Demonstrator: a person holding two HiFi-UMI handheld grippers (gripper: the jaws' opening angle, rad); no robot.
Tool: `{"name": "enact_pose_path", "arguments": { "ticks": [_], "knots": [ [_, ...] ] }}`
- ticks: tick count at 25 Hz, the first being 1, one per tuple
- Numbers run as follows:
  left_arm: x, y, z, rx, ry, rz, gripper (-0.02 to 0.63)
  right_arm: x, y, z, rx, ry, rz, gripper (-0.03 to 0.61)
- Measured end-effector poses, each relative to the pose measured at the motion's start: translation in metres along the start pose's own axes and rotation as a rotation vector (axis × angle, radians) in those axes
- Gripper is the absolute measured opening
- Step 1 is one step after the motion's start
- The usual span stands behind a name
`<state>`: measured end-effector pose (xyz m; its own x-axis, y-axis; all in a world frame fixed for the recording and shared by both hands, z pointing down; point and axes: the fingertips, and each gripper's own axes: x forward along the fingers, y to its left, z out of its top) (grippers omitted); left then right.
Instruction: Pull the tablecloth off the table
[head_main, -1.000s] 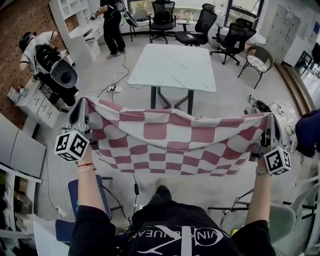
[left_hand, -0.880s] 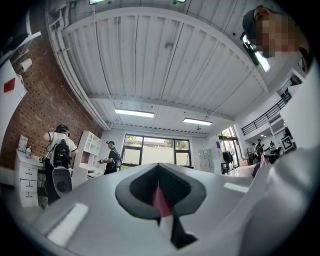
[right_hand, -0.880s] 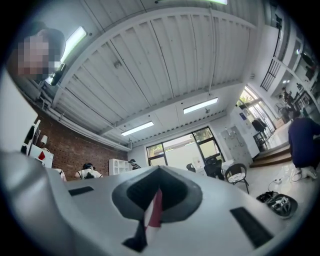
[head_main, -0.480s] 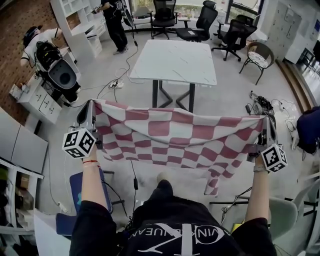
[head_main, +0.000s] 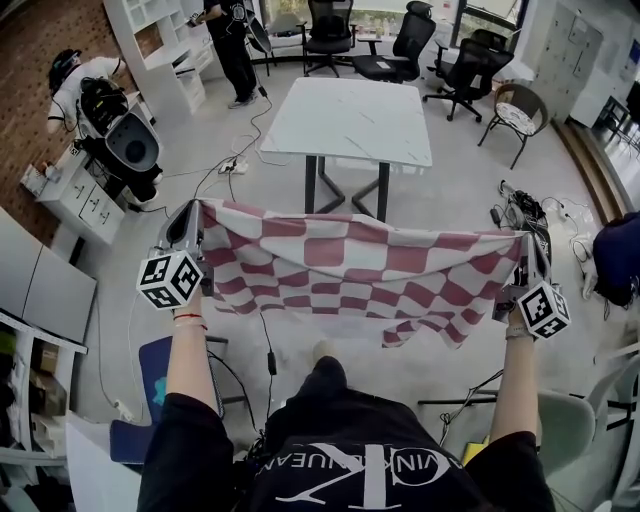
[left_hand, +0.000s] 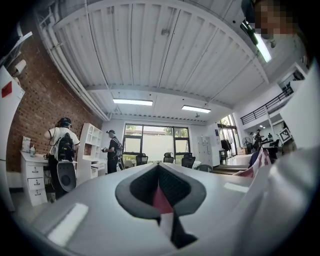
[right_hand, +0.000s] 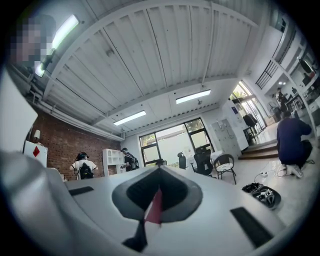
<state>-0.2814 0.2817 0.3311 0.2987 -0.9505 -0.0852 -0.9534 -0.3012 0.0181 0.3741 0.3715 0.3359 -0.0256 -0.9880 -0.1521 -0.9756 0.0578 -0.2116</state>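
Cloth (head_main: 350, 270) stretched mid-air, off the table (head_main: 350, 120) at 12 o'clock, left tongs (head_main: 196, 212) and right tongs (head_main: 527, 245) each pinched a top corner, flap that dangled earlier at 5 o'clock was gathered up.

the tablecloth (head_main: 350, 270) spans from the left tongs (head_main: 195, 212) at nine o'clock to the right tongs (head_main: 527, 242) at three, with the desk (head_main: 350, 120) beyond at twelve.

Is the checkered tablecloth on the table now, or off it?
Off. The tablecloth hangs spread between the left gripper and the right gripper, apart from the white table.
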Motion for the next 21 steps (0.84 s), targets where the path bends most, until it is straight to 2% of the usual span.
{"name": "enact_pose_path", "arguments": {
  "ticks": [3, 11, 21],
  "knots": [
    [0.000, -0.004, 0.003, 0.026, 0.006, -0.004, 0.009, 0.001, -0.001, 0.002, -0.023, 0.007, 0.007, 0.008],
    [0.006, 0.004, 0.022, 0.023, -0.002, 0.003, 0.009, 0.017, 0.008, 0.016, -0.038, 0.004, 0.031, 0.009],
    [0.008, 0.004, 0.017, 0.026, 0.006, 0.019, 0.009, 0.023, 0.000, 0.006, -0.010, 0.006, 0.046, 0.009]
  ]
}}
